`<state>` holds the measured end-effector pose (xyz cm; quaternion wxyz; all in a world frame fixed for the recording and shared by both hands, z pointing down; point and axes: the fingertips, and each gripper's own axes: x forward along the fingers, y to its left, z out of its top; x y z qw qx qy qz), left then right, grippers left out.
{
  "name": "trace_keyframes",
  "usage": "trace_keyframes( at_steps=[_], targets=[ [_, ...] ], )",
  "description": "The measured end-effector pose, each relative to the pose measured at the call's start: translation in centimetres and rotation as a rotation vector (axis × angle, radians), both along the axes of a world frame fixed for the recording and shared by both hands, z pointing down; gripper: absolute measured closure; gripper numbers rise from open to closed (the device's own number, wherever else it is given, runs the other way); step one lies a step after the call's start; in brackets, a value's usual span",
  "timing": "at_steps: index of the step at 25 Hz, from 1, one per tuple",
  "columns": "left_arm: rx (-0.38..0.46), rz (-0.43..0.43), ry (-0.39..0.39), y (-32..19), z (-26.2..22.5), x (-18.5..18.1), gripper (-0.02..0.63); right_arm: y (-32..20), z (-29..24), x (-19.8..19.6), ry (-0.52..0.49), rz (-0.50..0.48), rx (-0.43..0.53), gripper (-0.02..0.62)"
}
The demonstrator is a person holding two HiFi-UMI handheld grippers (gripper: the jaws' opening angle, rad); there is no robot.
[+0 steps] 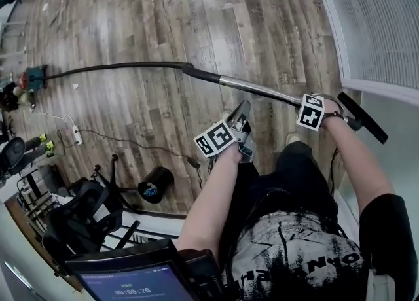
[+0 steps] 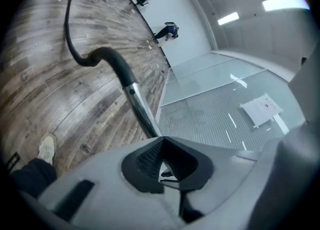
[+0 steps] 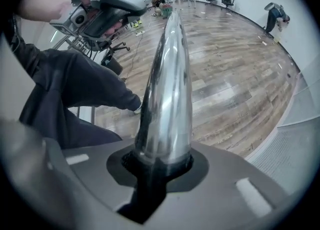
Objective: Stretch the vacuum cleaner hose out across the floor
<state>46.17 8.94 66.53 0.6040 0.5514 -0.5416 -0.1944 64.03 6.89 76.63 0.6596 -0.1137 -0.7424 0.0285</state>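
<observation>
Your right gripper (image 3: 162,163) is clamped on the metal tube (image 1: 255,88) of the vacuum cleaner, close to the black handle (image 1: 363,118) at the tube's near end. From the tube's far end, the black hose (image 1: 118,67) runs in a long, almost straight line over the wooden floor (image 1: 163,18) to the vacuum cleaner's body (image 1: 31,78). Your left gripper (image 1: 243,113) hovers just beside the tube on your side, its jaws together with nothing between them. Nearer you than the tube, a screen (image 1: 134,286) shows 00:00:26.
</observation>
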Motion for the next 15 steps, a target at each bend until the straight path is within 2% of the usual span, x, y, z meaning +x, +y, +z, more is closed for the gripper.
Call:
trace_keyframes(
  at_steps=[3,7,15],
  targets=[
    [0.056,0.047,-0.081,-0.8,1.2,-0.2,0.606,0.0,3.6,0.8,-0.002,-0.003,-0.005,0.510],
    [0.100,0.130,-0.192,-1.7,5.5,-0.2,0.606,-0.2,10.7,2.2,-0.004,-0.007,-0.014,0.509],
    [0.198,0.212,-0.312,-4.9,15.9,-0.3,0.606,-1.8,25.6,5.0,-0.030,0.012,0.003,0.510]
  ],
)
